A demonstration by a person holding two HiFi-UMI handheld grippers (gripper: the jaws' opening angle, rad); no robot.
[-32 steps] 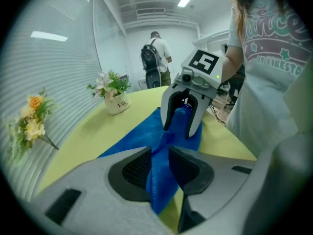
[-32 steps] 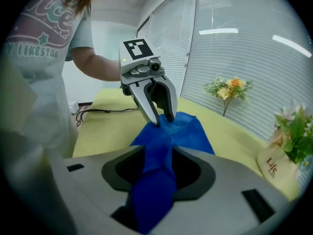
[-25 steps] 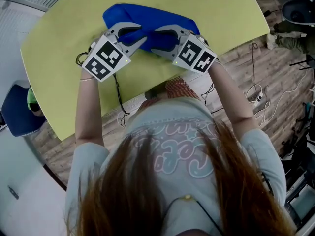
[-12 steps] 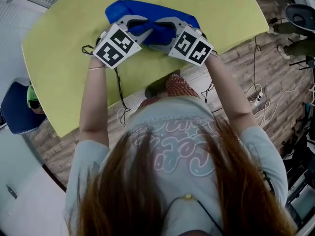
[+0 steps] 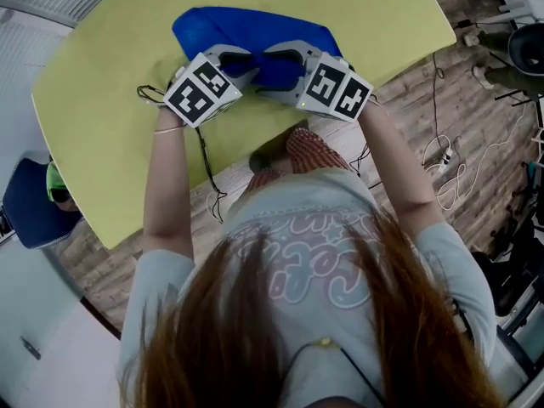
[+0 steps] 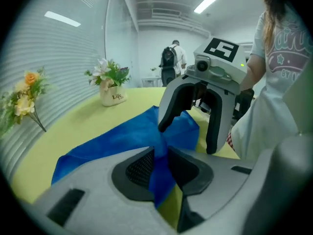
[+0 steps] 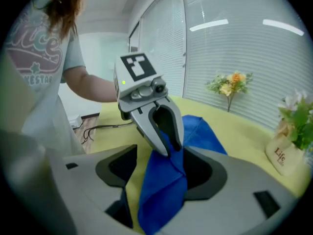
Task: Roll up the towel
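Right gripper (image 7: 161,173) releasing, left gripper (image 6: 159,168) clamped narrow on blue towel (image 5: 255,32).
Right jaws have just been opening, wide now, fold loose between them; towel bunched under both tools. Likely a regrip for the next roll.

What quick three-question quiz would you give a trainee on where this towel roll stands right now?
1. True or false: the left gripper is pinching the blue towel.
2. What stands on the yellow table beyond the towel? A) a white pot of flowers B) a kettle C) a laptop
3. Which gripper has its jaws apart?
Key: 1 true. 2 A. 3 the right gripper; its jaws have just been opening, with towel lying loose between them.
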